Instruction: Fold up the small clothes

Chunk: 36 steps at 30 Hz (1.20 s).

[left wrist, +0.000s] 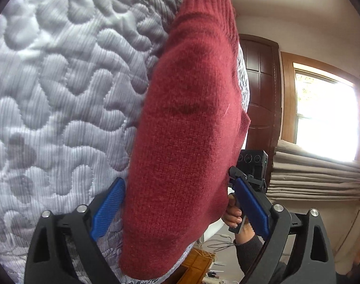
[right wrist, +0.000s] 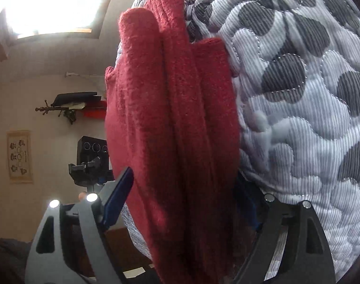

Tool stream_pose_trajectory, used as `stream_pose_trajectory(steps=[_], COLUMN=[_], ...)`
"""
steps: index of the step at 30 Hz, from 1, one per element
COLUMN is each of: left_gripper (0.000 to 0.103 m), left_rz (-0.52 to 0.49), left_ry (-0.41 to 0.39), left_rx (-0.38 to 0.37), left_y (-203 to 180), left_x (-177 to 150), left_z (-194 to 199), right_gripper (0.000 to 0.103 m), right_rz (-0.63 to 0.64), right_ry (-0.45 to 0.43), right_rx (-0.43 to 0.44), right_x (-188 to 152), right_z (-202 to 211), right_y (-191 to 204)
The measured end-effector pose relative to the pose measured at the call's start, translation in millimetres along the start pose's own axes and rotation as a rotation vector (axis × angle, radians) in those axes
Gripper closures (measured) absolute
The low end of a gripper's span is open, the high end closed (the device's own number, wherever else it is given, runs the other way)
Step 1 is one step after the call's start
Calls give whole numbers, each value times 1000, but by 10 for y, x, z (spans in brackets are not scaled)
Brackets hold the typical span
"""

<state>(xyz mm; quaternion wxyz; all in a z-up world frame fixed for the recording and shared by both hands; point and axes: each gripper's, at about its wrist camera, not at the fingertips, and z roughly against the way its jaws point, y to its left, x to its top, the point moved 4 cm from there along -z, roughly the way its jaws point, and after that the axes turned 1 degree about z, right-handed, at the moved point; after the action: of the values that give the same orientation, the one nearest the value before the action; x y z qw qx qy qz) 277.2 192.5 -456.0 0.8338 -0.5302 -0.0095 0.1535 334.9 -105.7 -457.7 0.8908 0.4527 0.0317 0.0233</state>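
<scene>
Red fuzzy knitted sweater (left wrist: 187,130) lies on the grey quilted bed cover (left wrist: 49,82), long way pointing ahead, between spread fingers of both the left gripper (left wrist: 180,203) and right gripper (right wrist: 184,201)

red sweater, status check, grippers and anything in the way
Left gripper open, jaws either side of the red sweater. Right gripper open around its folded layers. Sweater lies on the quilted bedspread. Nothing in the way.

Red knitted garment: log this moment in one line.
red knitted garment: folded, on grey quilted bedspread | left gripper: open, straddling it | right gripper: open, straddling it
</scene>
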Motion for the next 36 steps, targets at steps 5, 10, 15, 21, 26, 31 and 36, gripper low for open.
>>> stream_pose_trajectory(steps=[5, 10, 15, 21, 26, 31, 36], left_gripper=[24, 59, 62, 62, 62, 61, 32], left_rz=[-17, -37, -91, -141, -112, -29, 100], left_ry=[6, 8, -16, -90, -156, -160, -157], left_rx=[121, 167, 193, 209, 257, 304, 335], left_y=[5, -148, -438, -550, -133, 684, 1235], left_x=[1, -18, -110, -429, -797, -995, -1114], left_z=[-112, -48, 195, 1093, 1859, 2216, 2271], right_gripper=[69, 74, 75, 75, 75, 74, 35], right_rz=[-16, 34, 111, 179, 230, 196, 138], right_ry=[-21, -75, -108, -70, 9, 116, 176], right_rx=[9, -50, -72, -8, 20, -19, -129], right_x=[-50, -154, -323, -564, -711, -1021, -1088], right_z=[-47, -9, -55, -492, -1260, -2131, -2317], right_y=[122, 453, 1015, 1710, 2150, 2153, 2037])
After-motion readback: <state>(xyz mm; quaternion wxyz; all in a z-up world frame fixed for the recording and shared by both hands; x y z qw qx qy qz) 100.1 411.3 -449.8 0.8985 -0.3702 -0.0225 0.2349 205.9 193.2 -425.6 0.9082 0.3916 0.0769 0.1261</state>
